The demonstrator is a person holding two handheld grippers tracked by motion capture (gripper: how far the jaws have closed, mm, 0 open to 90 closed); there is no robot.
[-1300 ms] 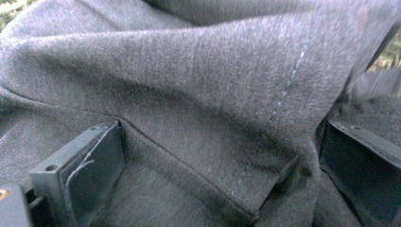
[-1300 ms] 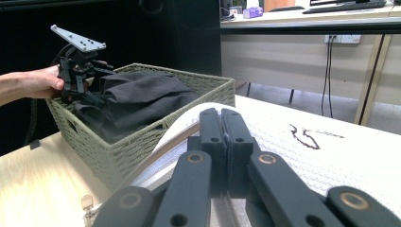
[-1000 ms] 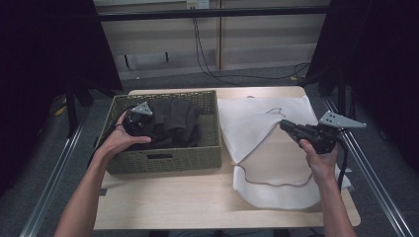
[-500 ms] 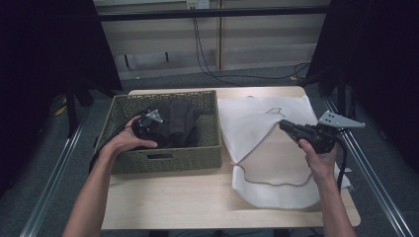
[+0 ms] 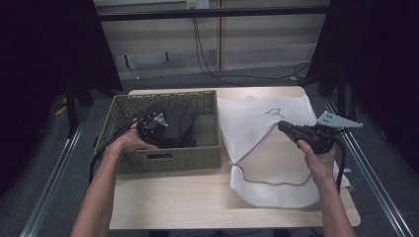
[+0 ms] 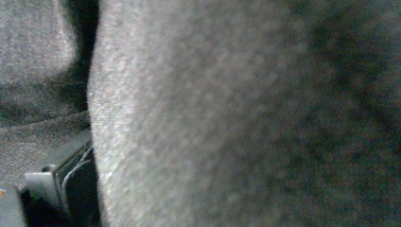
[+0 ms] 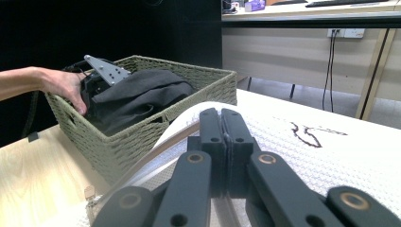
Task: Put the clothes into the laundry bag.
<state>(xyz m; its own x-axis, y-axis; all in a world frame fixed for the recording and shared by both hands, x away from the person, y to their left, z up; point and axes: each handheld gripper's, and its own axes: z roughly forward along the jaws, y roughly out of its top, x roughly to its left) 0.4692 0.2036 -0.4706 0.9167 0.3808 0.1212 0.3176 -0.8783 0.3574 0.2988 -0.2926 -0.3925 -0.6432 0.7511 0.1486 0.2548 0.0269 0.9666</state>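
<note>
1 basket point(image 5: 168, 159) being kept at desk's left edge | 1 dark cloth point(image 5: 180, 123) inside, being pressed by left gripper point(image 5: 150, 126), jaws untellable | right gripper point(image 5: 289, 128) being held pressed together, empty, over 1 white cloth point(image 5: 257, 123)

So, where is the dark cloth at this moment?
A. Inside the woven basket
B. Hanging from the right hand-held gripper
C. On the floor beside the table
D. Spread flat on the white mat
A: the dark cloth lies bunched inside the woven basket, beside the white mat.
</note>
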